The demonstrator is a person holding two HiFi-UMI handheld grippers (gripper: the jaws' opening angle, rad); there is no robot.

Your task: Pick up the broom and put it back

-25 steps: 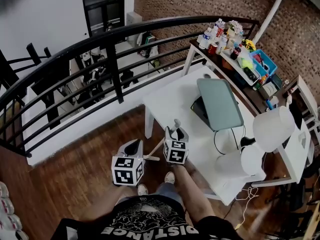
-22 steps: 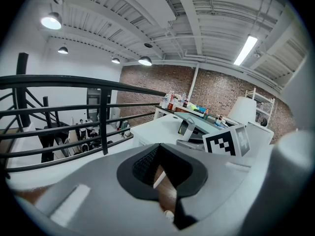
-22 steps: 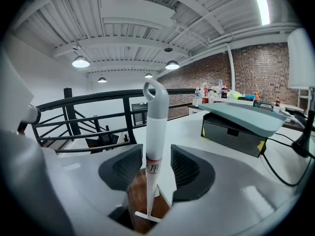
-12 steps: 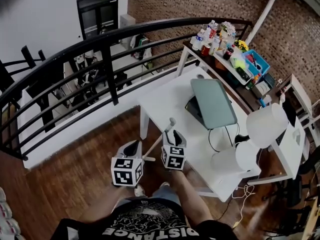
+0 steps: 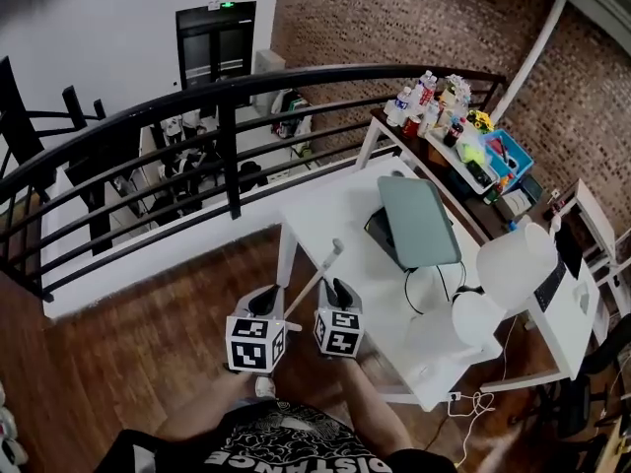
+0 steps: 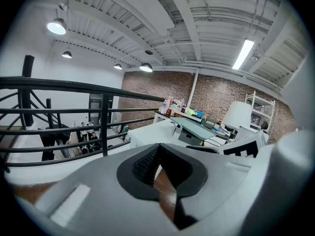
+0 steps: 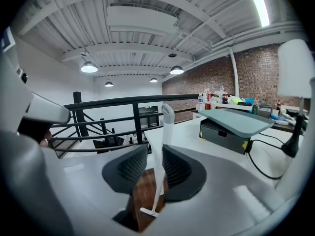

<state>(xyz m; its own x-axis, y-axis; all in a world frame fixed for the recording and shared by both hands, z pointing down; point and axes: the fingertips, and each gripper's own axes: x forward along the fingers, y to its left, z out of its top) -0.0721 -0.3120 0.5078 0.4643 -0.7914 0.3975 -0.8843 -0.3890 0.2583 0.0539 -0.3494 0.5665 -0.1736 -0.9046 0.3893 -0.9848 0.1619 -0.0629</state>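
Right gripper (image 5: pixel 340 286): lower centre of the head view, beside the near left corner of the table; jaws apart and just closing, with the broom handle between them, lying against the right pad (image 7: pixel 173 167) with a gap to the left one.
Left gripper (image 5: pixel 264 299): just left of the right one; jaws a narrow slit apart in the left gripper view (image 6: pixel 160 165), with only floor showing between them.
Slim white broom (image 5: pixel 317 276): tilted, rounded top end at the table's left edge, lower end with a short crossbar down between the two grippers; upright through the middle of the right gripper view (image 7: pixel 160 154).
White rectangular table (image 5: pixel 330 205): centre of the head view, bearing a dark box under a grey-green flat lid (image 5: pixel 419 220) and black cables.
Blue plastic bin (image 5: pixel 511 156): upper right, on a dark side table; filled with small coloured items, too small to tell.
Cluster of bottles (image 5: pixel 426 92): on the same side table, left of the bin.
White lamp shade (image 5: pixel 513 262): right of the grey-green lid.
Black curved metal railing (image 5: pixel 232 87): across the upper left.
Brown wooden floor (image 5: pixel 118 363): lower left, under both grippers.
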